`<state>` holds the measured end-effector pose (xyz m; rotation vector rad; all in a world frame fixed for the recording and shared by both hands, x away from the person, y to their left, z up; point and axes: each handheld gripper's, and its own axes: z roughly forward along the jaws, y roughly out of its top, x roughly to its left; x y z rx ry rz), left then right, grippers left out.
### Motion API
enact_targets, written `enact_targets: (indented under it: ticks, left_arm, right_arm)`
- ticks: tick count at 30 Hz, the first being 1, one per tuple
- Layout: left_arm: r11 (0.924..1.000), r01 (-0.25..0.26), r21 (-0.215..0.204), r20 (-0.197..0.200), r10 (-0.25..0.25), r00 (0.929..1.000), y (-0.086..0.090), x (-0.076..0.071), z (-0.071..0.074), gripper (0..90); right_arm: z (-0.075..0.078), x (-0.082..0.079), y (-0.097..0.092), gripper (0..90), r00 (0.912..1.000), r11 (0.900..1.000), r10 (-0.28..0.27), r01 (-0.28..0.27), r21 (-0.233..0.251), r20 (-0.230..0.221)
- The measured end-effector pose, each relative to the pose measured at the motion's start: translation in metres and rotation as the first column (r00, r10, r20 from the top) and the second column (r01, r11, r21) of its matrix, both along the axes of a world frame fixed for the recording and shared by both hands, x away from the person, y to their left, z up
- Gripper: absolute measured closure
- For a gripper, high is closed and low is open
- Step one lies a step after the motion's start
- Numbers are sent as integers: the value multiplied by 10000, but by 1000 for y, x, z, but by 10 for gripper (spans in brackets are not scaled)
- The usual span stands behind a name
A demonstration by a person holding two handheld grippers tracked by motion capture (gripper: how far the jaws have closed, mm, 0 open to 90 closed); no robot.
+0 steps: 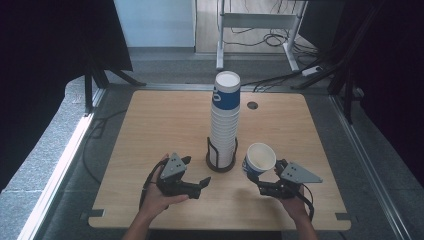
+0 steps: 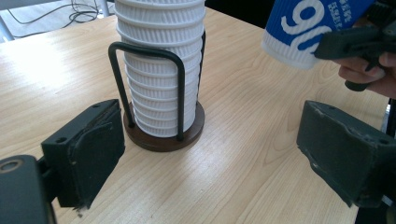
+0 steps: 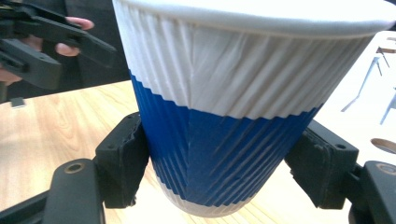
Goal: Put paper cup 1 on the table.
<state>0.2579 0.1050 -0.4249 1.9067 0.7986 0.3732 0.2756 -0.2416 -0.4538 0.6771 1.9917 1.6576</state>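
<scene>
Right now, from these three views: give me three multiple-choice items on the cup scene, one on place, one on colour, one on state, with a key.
1. Where does the stack of cups stand?
A. In a wire holder near the middle of the table
B. At the table's left edge
C. On the floor

2. What colours is the single cup?
A. Red and black
B. White above, blue below
C. All green

3. What state are the right tongs in?
A. Open over bare table
B. Shut on the single cup
C. Shut on the wire holder

Key:
1. A, the high view shows the stack rising from the holder's round base mid-table.
2. B, the right gripper view shows a white ribbed band over blue.
3. B, both pads press the cup's sides; the left tongs stand open with nothing between them.
</scene>
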Motion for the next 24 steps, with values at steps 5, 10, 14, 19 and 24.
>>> enact_targets:
  ticks: [5, 10, 14, 19, 24]
  left_arm:
    - [10000, -4, 87, -70, 4, 10000, -1, 1, -2, 78]
    - [9998, 15, 197, -162, -11, 9999, -3, 2, -5, 78]
    - [9995, 15, 325, -178, -9, 9998, -4, 2, -6, 78]
    - [9992, -16, 391, -193, 23, 9998, -5, 3, -7, 78]
    - [9989, 40, 470, -228, -29, 9997, -6, 3, -8, 78]
  right_arm:
    - [-6, 6, -8, 264, 9990, 9987, -420, 416, -284, -136]
    - [-15, 14, -13, 264, 9953, 9936, -896, 868, -718, -367]
    - [-20, 23, -16, 264, 9874, 9867, -1371, 1292, -983, -785]
    - [-26, 33, -20, 264, 9783, 9800, -1751, 1624, -1145, -1107]
    - [-32, 42, -20, 264, 9693, 9715, -2066, 1870, -1457, -1331]
